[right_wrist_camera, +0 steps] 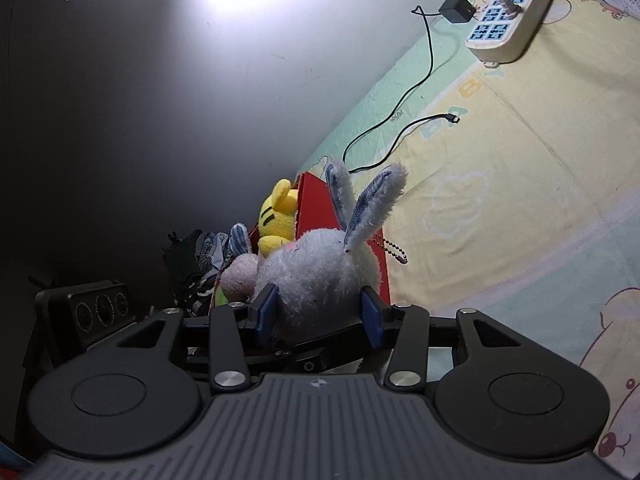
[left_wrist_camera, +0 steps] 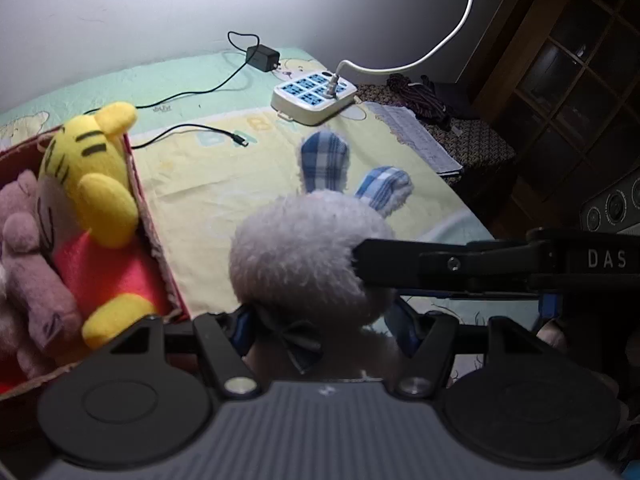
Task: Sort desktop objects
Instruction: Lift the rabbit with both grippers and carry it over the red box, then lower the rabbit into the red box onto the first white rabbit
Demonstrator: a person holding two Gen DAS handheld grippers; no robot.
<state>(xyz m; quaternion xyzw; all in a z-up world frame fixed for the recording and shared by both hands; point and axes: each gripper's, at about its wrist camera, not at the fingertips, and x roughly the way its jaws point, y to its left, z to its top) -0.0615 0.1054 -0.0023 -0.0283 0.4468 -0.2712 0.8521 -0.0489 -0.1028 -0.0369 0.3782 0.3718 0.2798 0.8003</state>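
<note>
Rabbit plush (left_wrist_camera: 304, 252): white, blue-plaid ears, centre frame, just beside red box (left_wrist_camera: 154, 236)
Left gripper (left_wrist_camera: 324, 332): pinching rabbit's body
Right gripper (right_wrist_camera: 318, 314): clamped on rabbit's head
Box: lower left, holds yellow tiger plush (left_wrist_camera: 88, 184), pink plush (left_wrist_camera: 28, 248)
Power strip (left_wrist_camera: 314, 94): upper centre, on sheet

rabbit toy (left_wrist_camera: 304, 256): fluffy white plush, checked cloth ears
tiger toy (left_wrist_camera: 86, 184): smooth yellow plush
power strip (left_wrist_camera: 314, 96): glossy plastic
tabletop (left_wrist_camera: 224, 184): printed cloth, matt, wrinkled
</note>
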